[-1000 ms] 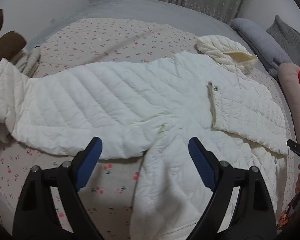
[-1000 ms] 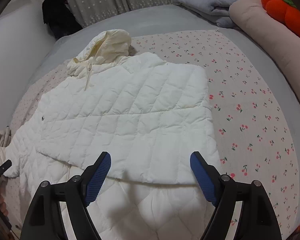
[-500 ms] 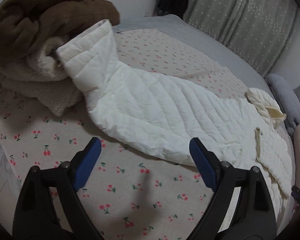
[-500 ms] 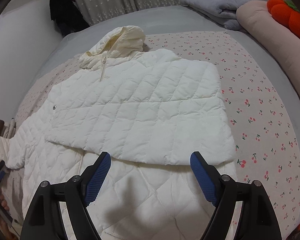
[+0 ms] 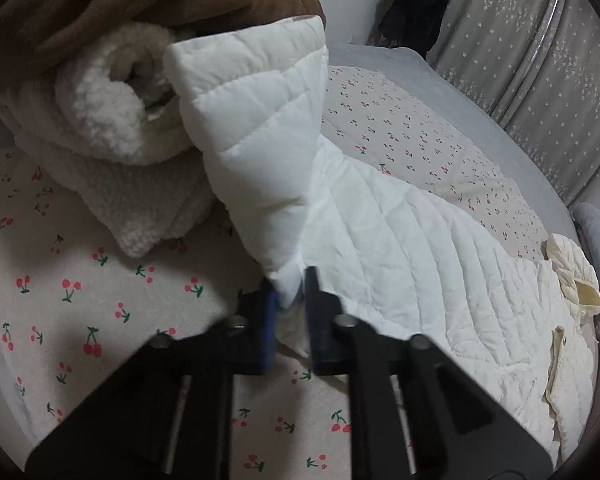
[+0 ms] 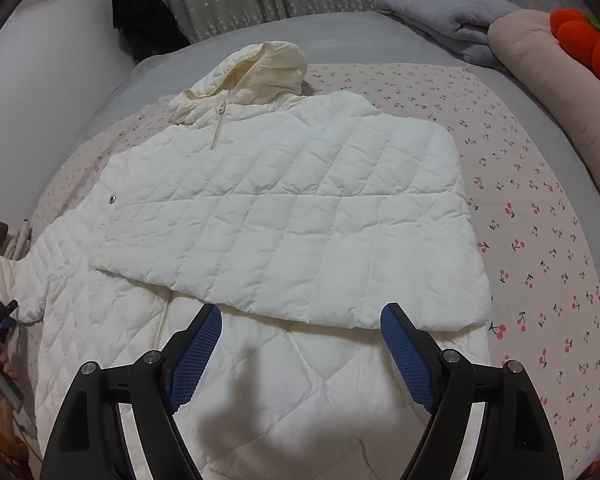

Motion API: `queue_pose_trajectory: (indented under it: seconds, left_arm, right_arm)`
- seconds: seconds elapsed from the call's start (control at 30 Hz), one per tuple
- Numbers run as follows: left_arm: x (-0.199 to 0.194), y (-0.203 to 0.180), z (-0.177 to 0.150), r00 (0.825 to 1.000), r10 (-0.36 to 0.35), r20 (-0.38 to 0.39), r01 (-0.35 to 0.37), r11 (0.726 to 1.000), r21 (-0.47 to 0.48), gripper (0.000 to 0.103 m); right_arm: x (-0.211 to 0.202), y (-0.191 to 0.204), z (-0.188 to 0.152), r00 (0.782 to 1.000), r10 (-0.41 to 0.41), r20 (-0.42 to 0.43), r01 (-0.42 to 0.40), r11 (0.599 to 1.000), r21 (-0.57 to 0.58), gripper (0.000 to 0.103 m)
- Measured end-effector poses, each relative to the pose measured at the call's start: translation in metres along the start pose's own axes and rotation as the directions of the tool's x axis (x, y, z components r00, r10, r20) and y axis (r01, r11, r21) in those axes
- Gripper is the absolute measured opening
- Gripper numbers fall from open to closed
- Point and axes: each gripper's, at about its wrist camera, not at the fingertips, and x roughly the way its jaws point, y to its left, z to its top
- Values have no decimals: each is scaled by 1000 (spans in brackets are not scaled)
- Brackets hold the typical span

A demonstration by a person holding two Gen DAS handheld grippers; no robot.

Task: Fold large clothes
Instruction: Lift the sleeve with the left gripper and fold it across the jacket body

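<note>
A white quilted hooded jacket (image 6: pixel 284 216) lies spread on the cherry-print bed sheet (image 6: pixel 540 232). One sleeve is folded across its chest; the hood (image 6: pixel 260 68) points to the far side. In the left wrist view the other sleeve (image 5: pixel 400 248) stretches out to my left, its cuff (image 5: pixel 252 92) resting against a clothes pile. My left gripper (image 5: pixel 290 300) is shut on the sleeve's lower edge near the cuff. My right gripper (image 6: pixel 300 356) is open and empty, hovering over the jacket's lower body.
A cream fleece bundle (image 5: pixel 108 144) and a brown garment (image 5: pixel 140 8) are stacked by the sleeve cuff. A grey blanket (image 6: pixel 440 12), a pink pillow (image 6: pixel 552 92) and an orange plush (image 6: pixel 584 48) lie at the far right. Curtains hang behind the bed.
My left gripper swung left along the sleeve, moved in close and shut on its edge near the cuff. My right gripper stayed open, shifting only slightly over the jacket.
</note>
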Motion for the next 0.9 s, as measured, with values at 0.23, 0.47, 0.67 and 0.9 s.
queue_pose_trajectory:
  seconds: [0.23, 0.47, 0.67, 0.9]
  left_arm:
    - [-52, -56, 19, 982, -98, 159, 81, 990, 112, 5]
    - [-102, -144, 22, 946, -258, 196, 200, 940, 275, 5]
    - [-123, -214, 5, 917, -368, 154, 279, 868, 411, 4]
    - [-140, -276, -54, 894, -446, 35, 348, 743, 571, 4]
  right_arm:
    - [6, -5, 1, 1000, 2, -4, -2, 1000, 16, 84]
    - [2, -9, 2, 1000, 26, 10, -26, 999, 33, 84]
    - [-6, -10, 3, 999, 30, 28, -31, 999, 25, 84]
    - [-11, -18, 3, 999, 26, 39, -28, 999, 41, 84]
